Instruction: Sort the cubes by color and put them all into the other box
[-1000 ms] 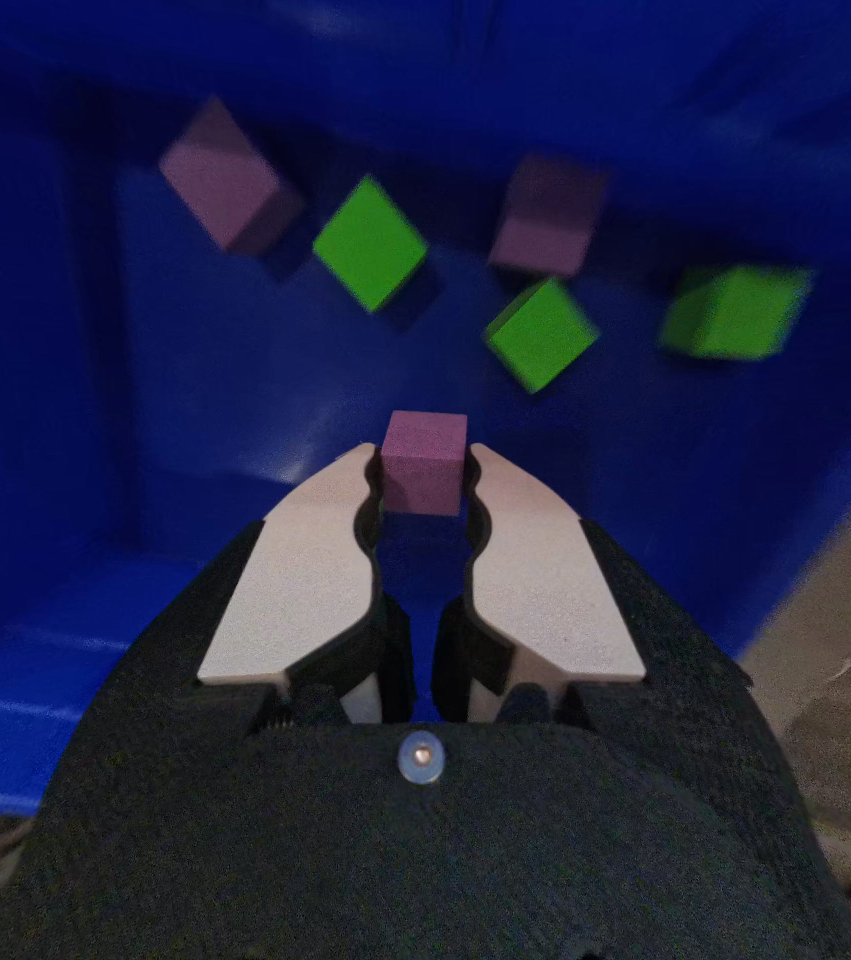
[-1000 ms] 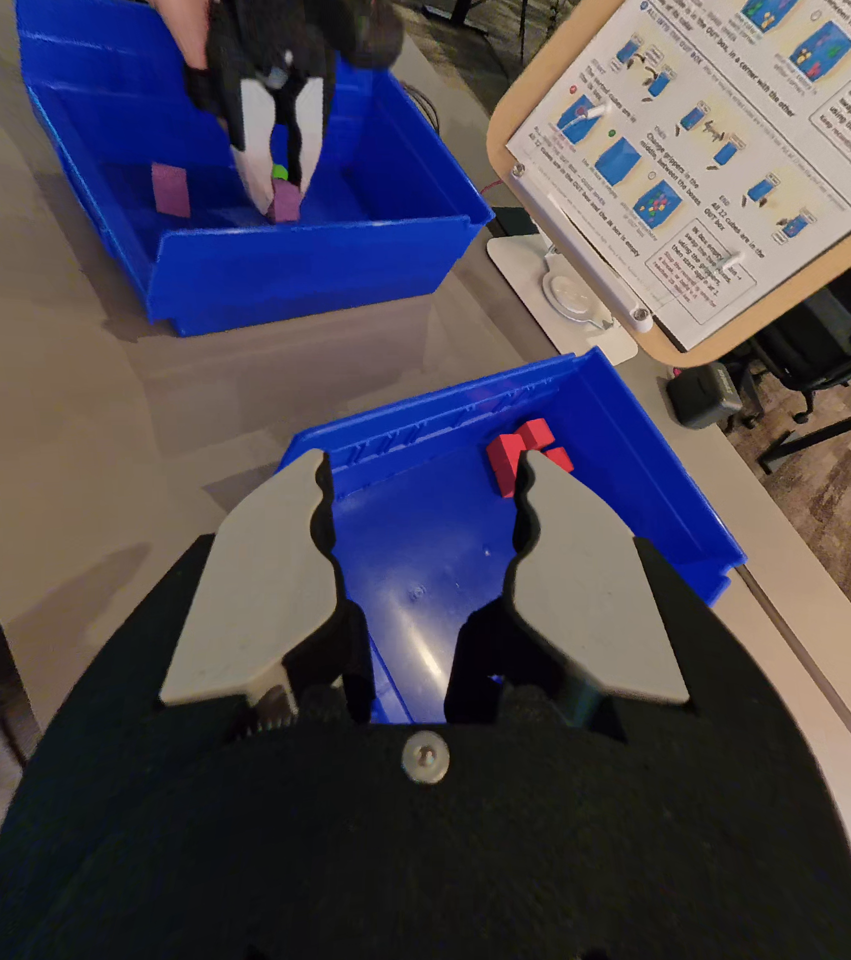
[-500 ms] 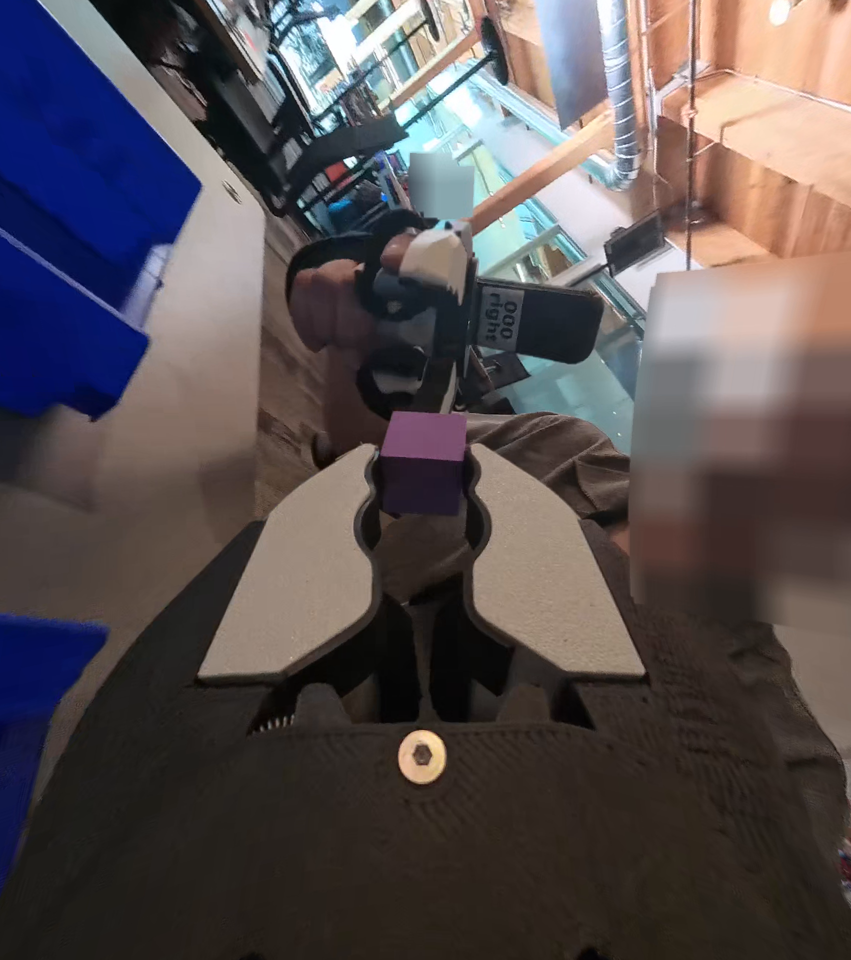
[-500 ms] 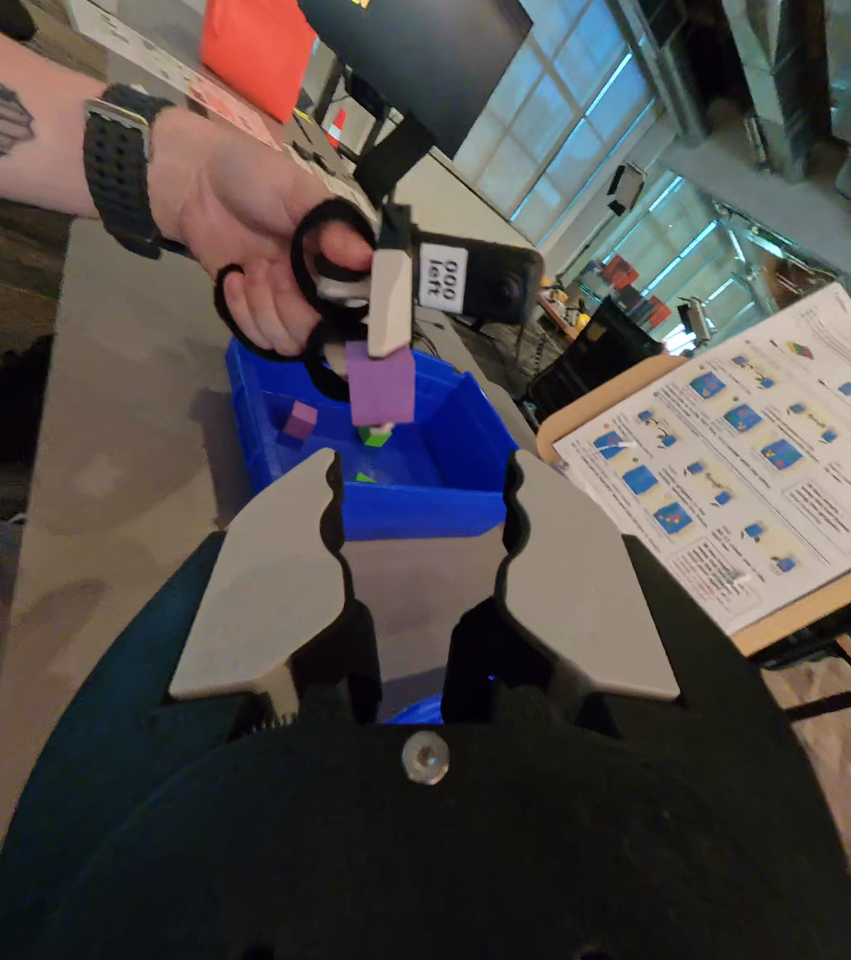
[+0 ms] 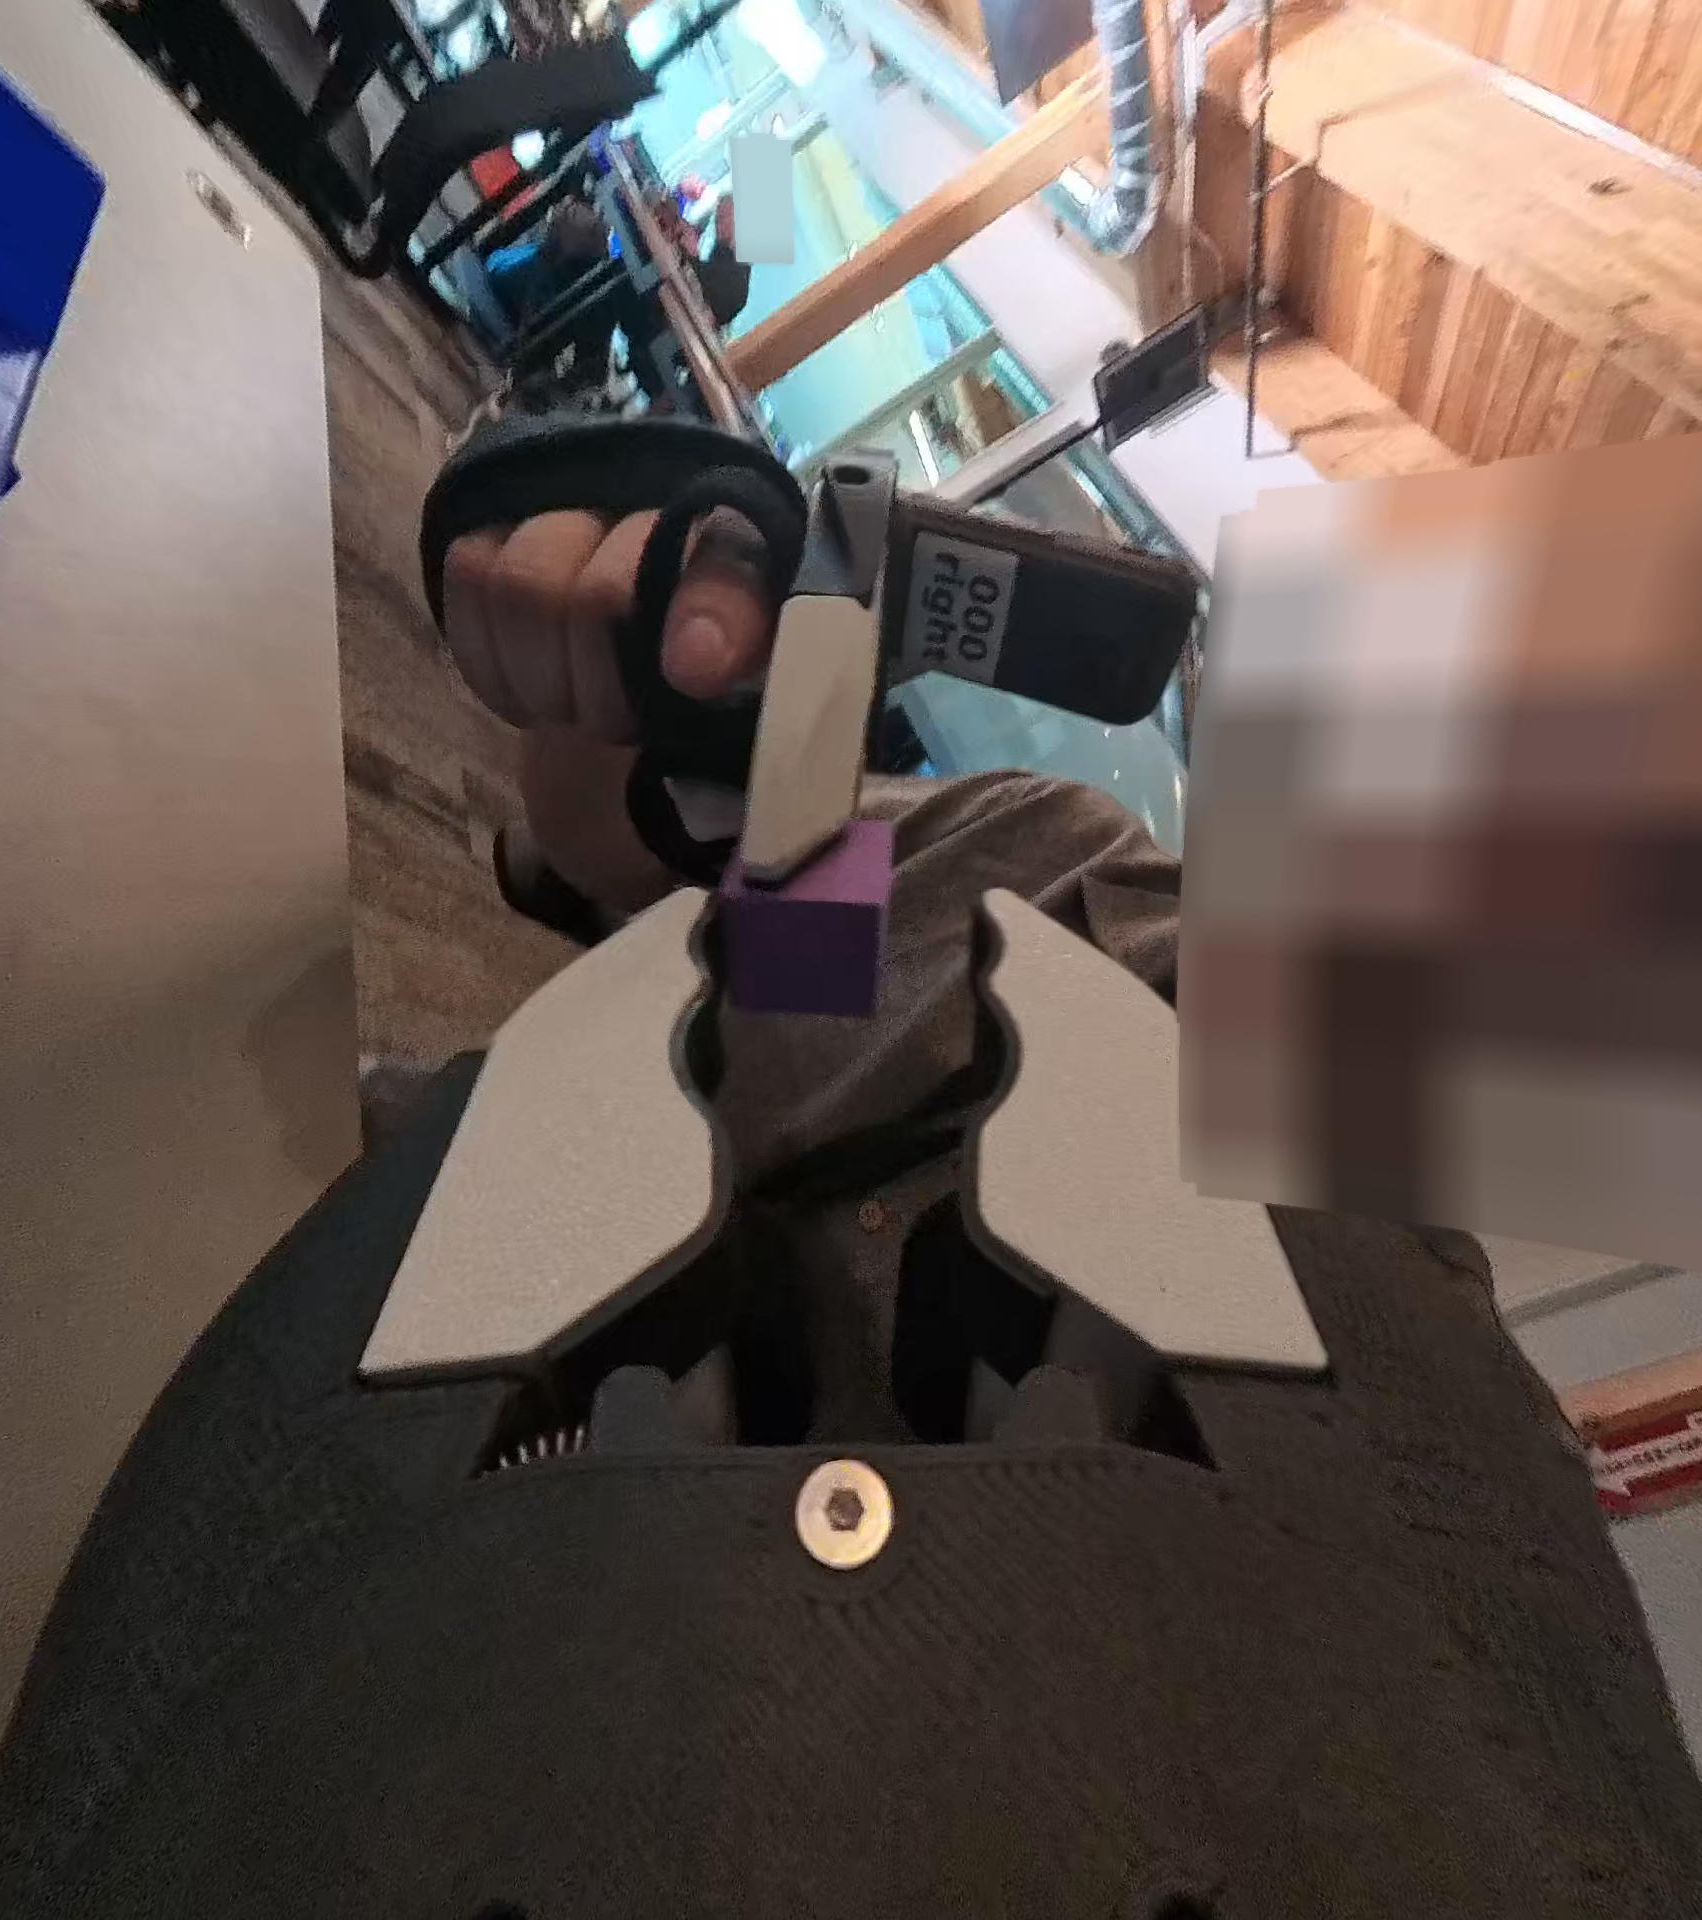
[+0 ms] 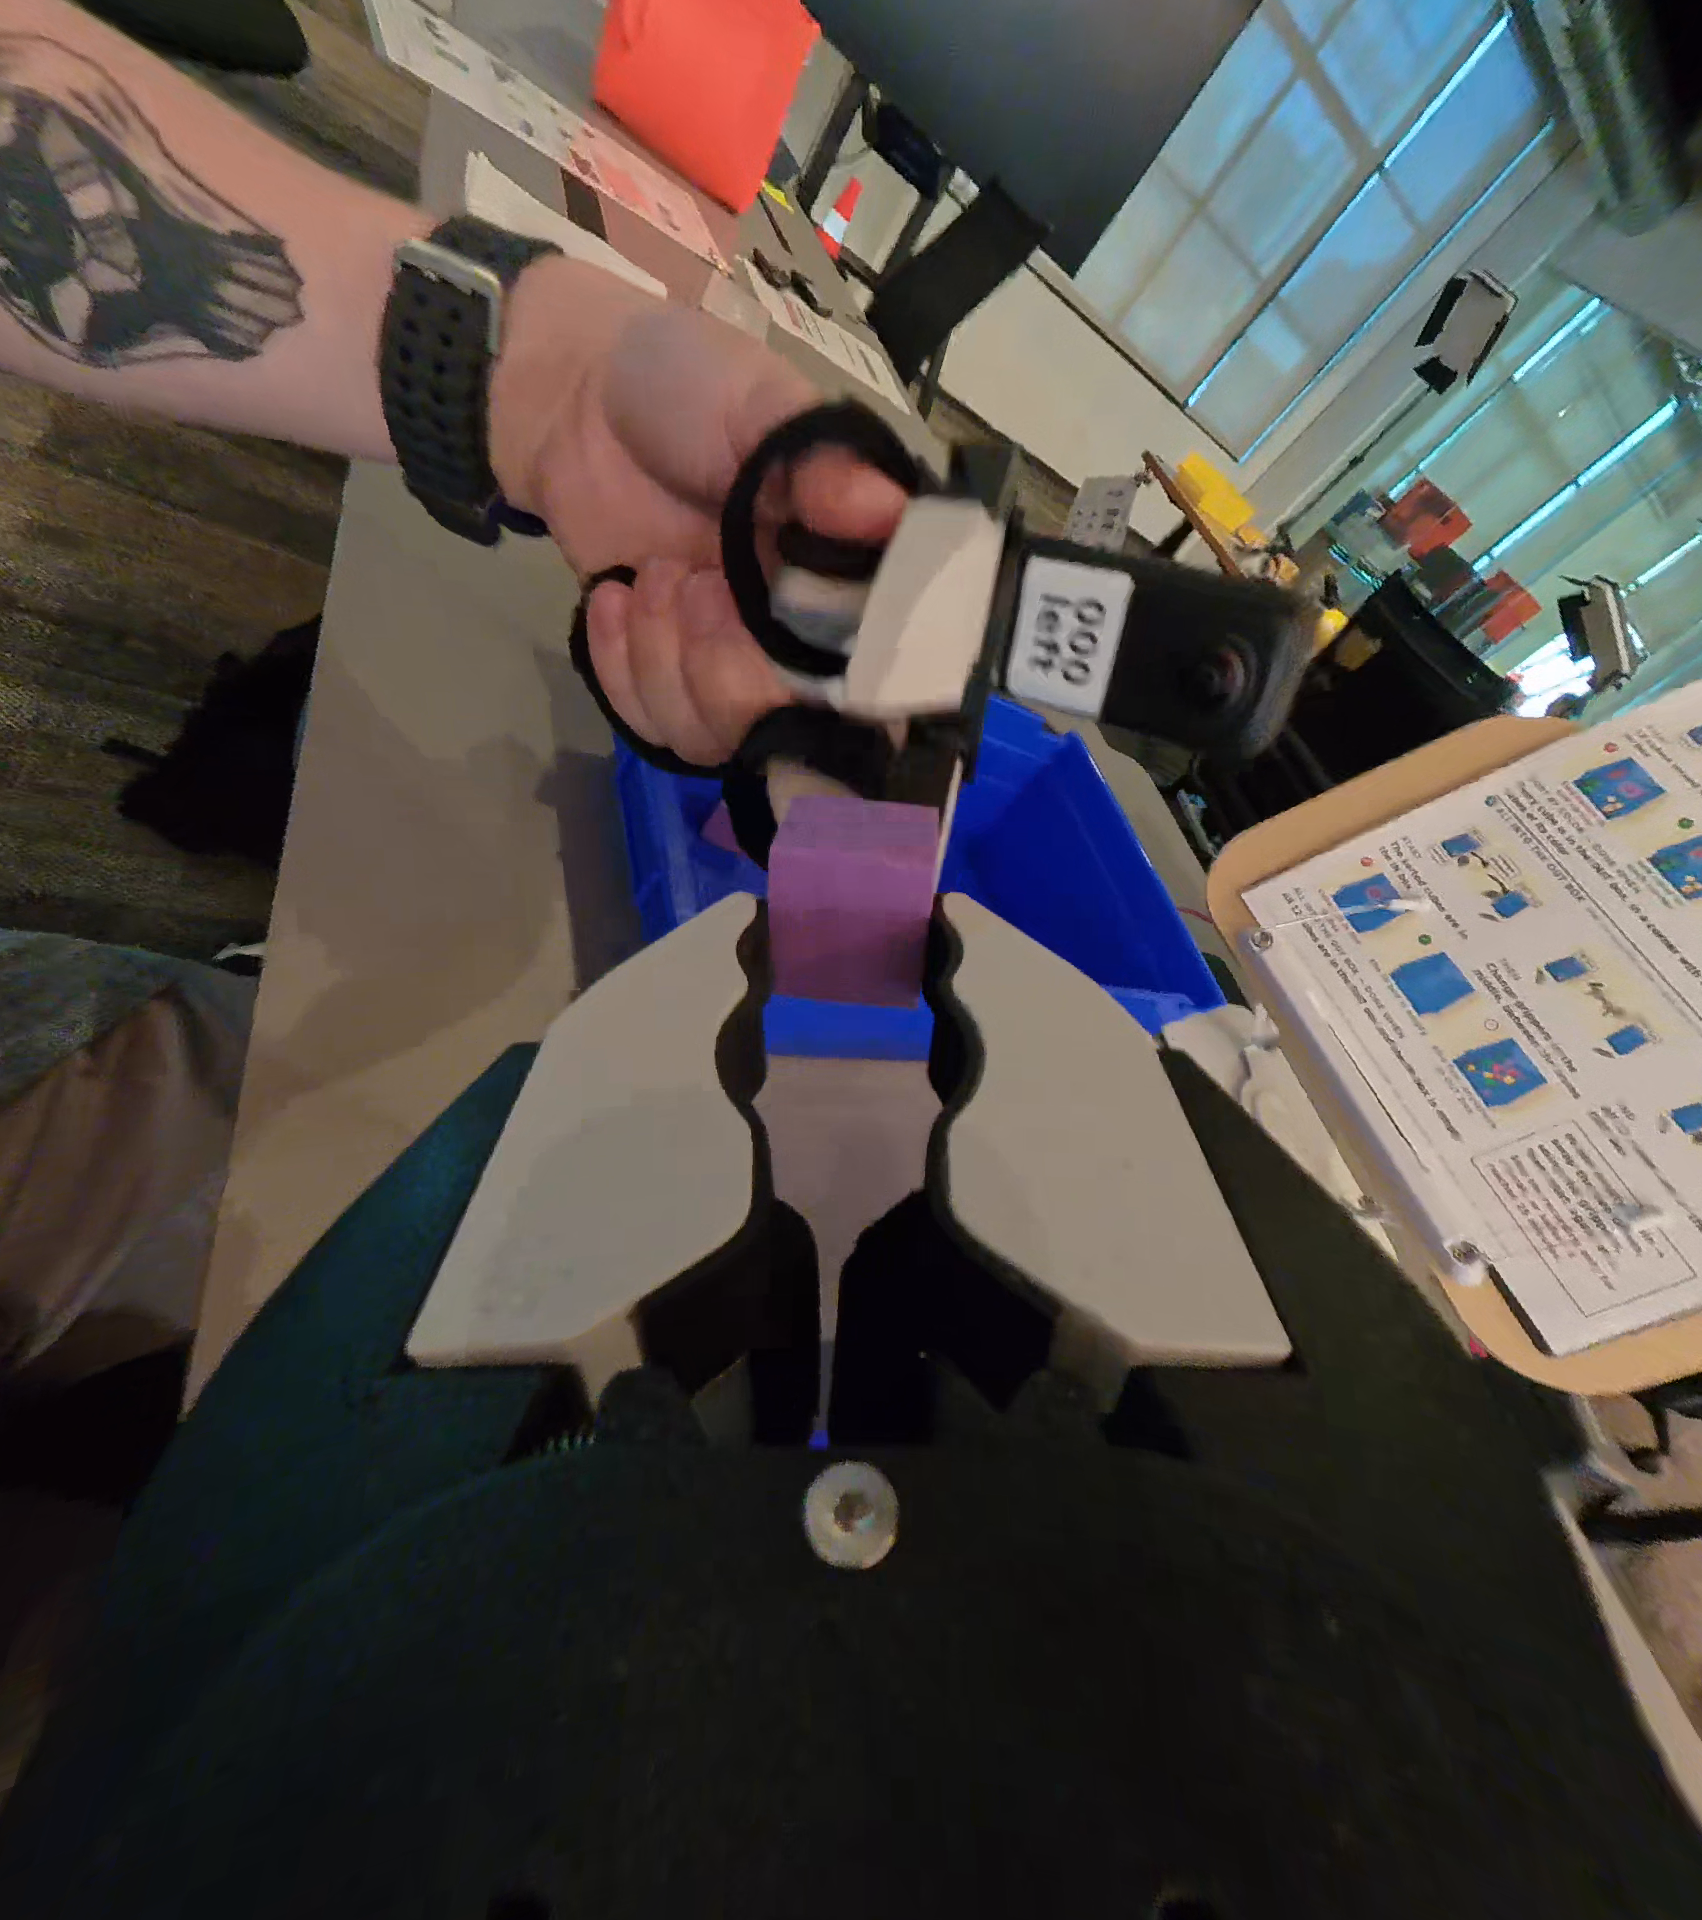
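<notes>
The right tongs (image 6: 842, 920) are clenched on a purple foam cube (image 6: 852, 914). In the right wrist view both grey fingers are pressed against opposite side faces of the cube, at the fingertip notches. The cube is held in the air at the centre of the frame, above the bench and clear of it.

The left tongs (image 5: 842, 920) are released. In the left wrist view the two grey fingers are spread wider than the cube. The cube lies just beside the finger at frame left, and a clear gap is seen to the finger at frame right. The two pairs of tongs are met tip to tip, crossed roughly at right angles around the same cube.

Each tool is gripped through black loop handles: the left hand (image 6: 660, 540), with a black perforated wrist strap (image 6: 442, 374), is seen at upper centre of the right wrist view. The right hand (image 5: 556, 623) is seen at upper centre of the left wrist view.

Behind the cube, a blue plastic bin (image 6: 1065, 831) rests on the grey bench (image 6: 411, 831). A printed sheet on a wooden board (image 6: 1553, 987) is propped at frame right.
</notes>
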Tool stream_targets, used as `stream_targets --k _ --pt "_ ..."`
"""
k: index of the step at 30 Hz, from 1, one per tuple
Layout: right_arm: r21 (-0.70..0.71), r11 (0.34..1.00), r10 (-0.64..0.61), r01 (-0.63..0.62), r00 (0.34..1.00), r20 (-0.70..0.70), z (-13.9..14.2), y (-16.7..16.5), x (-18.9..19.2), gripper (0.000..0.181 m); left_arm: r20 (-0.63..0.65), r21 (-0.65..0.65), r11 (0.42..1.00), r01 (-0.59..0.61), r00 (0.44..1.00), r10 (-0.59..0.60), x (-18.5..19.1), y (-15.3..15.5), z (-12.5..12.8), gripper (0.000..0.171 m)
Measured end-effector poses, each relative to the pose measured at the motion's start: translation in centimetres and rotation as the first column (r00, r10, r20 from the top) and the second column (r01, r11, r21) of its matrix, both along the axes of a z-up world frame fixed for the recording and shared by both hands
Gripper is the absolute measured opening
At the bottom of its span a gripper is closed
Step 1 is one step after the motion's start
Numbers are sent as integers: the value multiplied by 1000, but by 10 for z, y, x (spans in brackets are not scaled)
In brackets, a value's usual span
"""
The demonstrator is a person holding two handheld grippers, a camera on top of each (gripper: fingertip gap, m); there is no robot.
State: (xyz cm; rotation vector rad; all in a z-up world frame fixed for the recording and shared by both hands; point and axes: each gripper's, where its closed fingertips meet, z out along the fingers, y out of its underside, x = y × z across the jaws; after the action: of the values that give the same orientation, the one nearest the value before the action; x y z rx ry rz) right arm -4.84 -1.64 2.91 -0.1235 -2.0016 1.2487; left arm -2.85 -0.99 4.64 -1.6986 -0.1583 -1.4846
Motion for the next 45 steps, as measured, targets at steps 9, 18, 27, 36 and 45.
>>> stream_targets --k 9,18,27,36,45 --pt "397 864 -483 309 731 482 -25 185 -60 28 -269 197 912 -359 875 403 -42 -27 31 38" --pt "751 633 -773 190 100 626 -146 245 -34 28 -657 61 725 -686 519 547 -109 -78 -20 36" --pt "812 489 -784 318 -248 569 -172 253 -26 28 -639 109 687 -718 479 602 -124 -98 -10 36" --pt "897 406 -851 173 -286 440 -175 255 -8 47 -636 112 698 -707 489 597 -124 -100 -11 36" --pt "815 472 -855 335 -51 516 -126 223 -45 45 -790 -45 631 -775 414 453 -140 -119 -51 36"
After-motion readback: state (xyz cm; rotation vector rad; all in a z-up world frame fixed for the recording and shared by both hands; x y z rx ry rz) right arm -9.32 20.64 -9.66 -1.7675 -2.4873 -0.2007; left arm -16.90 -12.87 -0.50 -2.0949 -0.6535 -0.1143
